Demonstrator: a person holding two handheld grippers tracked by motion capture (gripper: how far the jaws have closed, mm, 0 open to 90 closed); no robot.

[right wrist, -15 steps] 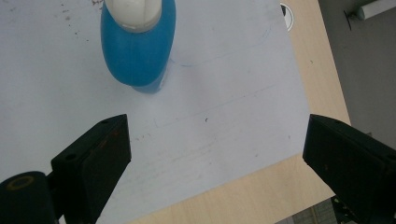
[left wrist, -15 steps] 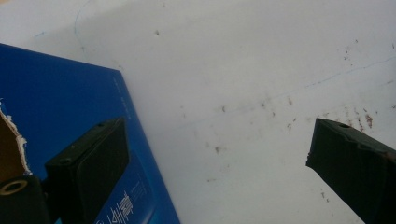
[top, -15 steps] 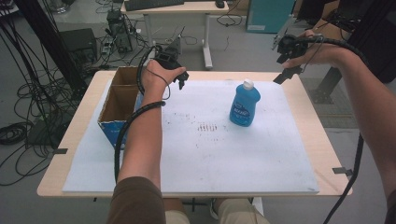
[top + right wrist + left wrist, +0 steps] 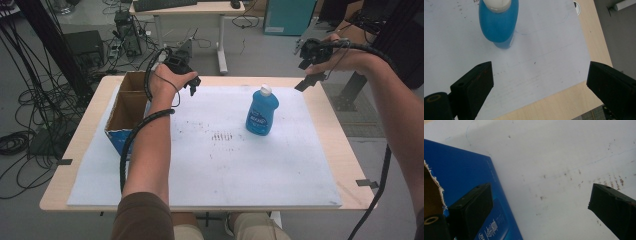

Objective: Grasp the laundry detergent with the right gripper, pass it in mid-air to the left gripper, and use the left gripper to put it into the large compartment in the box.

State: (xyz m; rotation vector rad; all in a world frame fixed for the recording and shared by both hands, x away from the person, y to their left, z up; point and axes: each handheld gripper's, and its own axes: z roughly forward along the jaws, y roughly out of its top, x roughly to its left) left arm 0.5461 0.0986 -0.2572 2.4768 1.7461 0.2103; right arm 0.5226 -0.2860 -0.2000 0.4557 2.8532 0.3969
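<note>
High view: pale wood-laminate table w/ a matte white sheet over most of the top, speckled w/ small brown marks near the centre. Translucent blue plastic dish-soap bottle w/ white rounded cap stands upright on the sheet, right of centre, flat oval body tapering to the neck. Open brown corrugated cardboard box w/ glossy blue printed outer wall sits at the left edge of the sheet, rectangular. Left gripper, black hard plastic, held above the sheet just beside the box's far right corner, ribbed black cable looping down the forearm; jaws apart, nothing btwn them. Right gripper, same black build, held over the table's far right edge, well apart from the bottle; jaw gap hard to read here.

Left gripper view: two blocky black jaws stand wide, empty gap. Below: box's blue wall w/ white print, torn fibrous cardboard edge at left, stained sheet to the right.

Right gripper view: black jaws spread wide, holding nothing. Bottle ahead at top, seen from above, smooth blue shoulders and cap, apart from both jaws. White sheet edge and bare wood-grain laminate below, small round white fitting in the tabletop at top right.
</note>
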